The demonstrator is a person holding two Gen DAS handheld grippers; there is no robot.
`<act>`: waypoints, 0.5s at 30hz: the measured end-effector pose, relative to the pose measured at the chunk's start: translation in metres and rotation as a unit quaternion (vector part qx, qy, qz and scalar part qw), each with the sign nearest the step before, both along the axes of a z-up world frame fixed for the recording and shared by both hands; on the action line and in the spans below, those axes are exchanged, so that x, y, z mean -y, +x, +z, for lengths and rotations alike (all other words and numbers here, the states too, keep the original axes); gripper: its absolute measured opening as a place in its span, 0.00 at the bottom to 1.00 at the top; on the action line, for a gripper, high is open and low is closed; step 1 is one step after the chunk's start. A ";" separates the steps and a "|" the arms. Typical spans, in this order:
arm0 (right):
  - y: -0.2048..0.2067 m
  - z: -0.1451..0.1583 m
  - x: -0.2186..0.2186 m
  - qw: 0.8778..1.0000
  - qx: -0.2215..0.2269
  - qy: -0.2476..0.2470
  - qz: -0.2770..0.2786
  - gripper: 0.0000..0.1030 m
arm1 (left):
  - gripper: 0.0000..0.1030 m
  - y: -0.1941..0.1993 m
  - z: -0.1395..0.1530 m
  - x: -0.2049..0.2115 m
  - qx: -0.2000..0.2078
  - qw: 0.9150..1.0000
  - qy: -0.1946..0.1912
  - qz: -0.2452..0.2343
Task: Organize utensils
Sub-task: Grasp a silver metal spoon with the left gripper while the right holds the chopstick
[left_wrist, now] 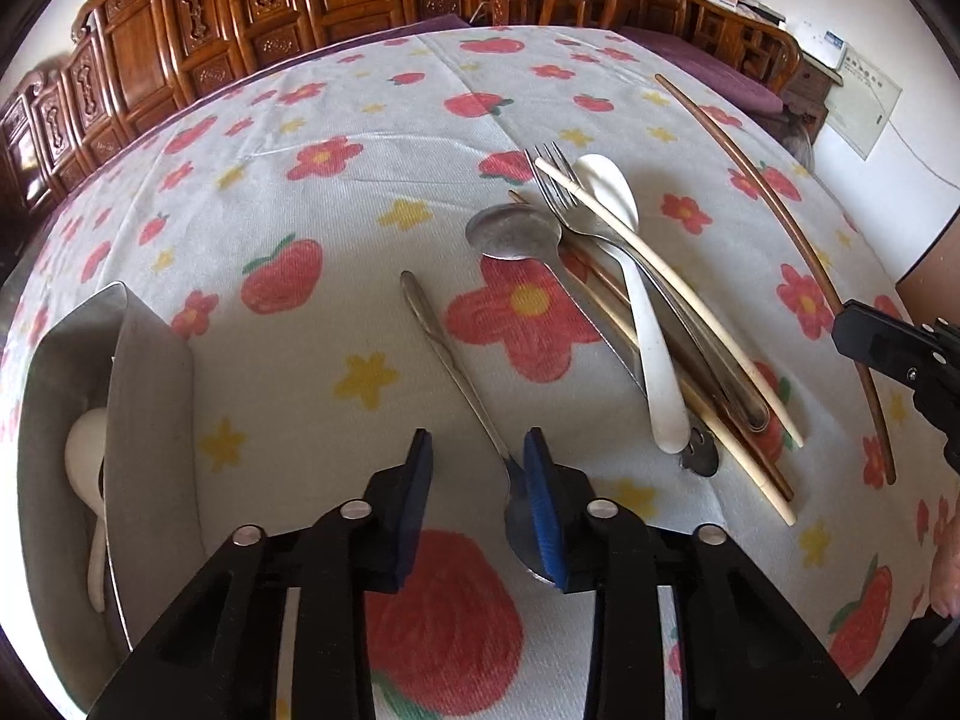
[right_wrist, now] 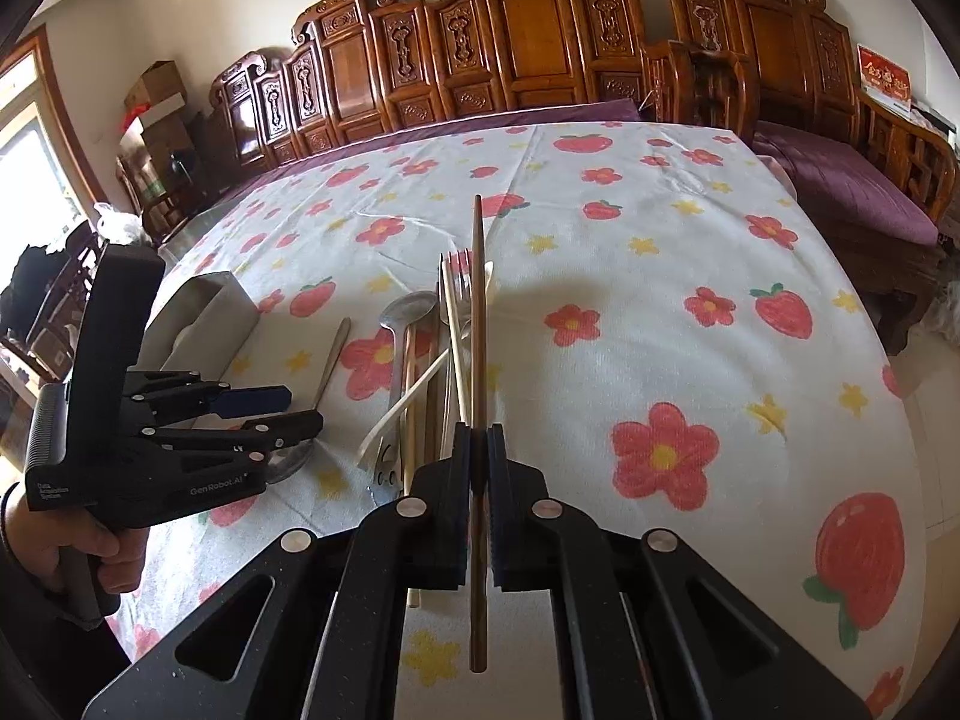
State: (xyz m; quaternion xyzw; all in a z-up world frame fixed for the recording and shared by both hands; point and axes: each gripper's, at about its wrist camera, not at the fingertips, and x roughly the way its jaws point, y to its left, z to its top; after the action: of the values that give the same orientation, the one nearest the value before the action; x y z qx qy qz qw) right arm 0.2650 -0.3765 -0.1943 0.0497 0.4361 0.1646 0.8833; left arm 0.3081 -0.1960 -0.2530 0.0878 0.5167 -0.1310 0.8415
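Observation:
My left gripper (left_wrist: 477, 441) is open, low over a metal spoon (left_wrist: 456, 372) whose bowl lies by the right finger; it also shows in the right wrist view (right_wrist: 288, 408). My right gripper (right_wrist: 478, 429) is shut on a brown chopstick (right_wrist: 477, 312), which also shows in the left wrist view (left_wrist: 780, 222). A pile of utensils (left_wrist: 624, 300) lies on the table: a metal spoon, a fork, a white spoon and pale chopsticks. A metal holder (left_wrist: 150, 396) at the left holds a white spoon (left_wrist: 84, 468).
The table carries a white cloth (right_wrist: 690, 312) with red flowers and strawberries. Carved wooden chairs (right_wrist: 480, 60) and a purple-cushioned bench (right_wrist: 852, 192) stand along the far and right sides. The metal holder also shows in the right wrist view (right_wrist: 210, 306).

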 end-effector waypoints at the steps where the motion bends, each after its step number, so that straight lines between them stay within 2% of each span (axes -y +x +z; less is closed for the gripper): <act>1: 0.000 0.000 0.000 1.000 0.000 0.001 -0.001 0.06 | 0.20 0.000 0.000 -0.001 -0.001 1.000 0.002 -0.001; 4: 0.000 0.000 0.000 1.000 0.000 0.001 0.000 0.06 | 0.11 0.001 0.001 -0.009 -0.010 1.000 0.007 0.001; 11: 0.001 0.000 -0.003 1.000 -0.001 0.000 0.003 0.06 | 0.11 -0.009 0.007 -0.026 -0.015 1.000 0.002 0.002; 15: 0.001 -0.001 -0.005 1.000 -0.001 -0.002 0.004 0.06 | 0.31 -0.022 0.011 -0.028 -0.008 1.000 0.001 -0.009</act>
State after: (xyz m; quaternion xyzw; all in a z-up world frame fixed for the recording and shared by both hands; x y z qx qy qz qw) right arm 0.2662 -0.3719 -0.1952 0.0463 0.4376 0.1670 0.8823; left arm 0.2863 -0.1675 -0.2422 0.0921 0.5228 -0.1392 0.8359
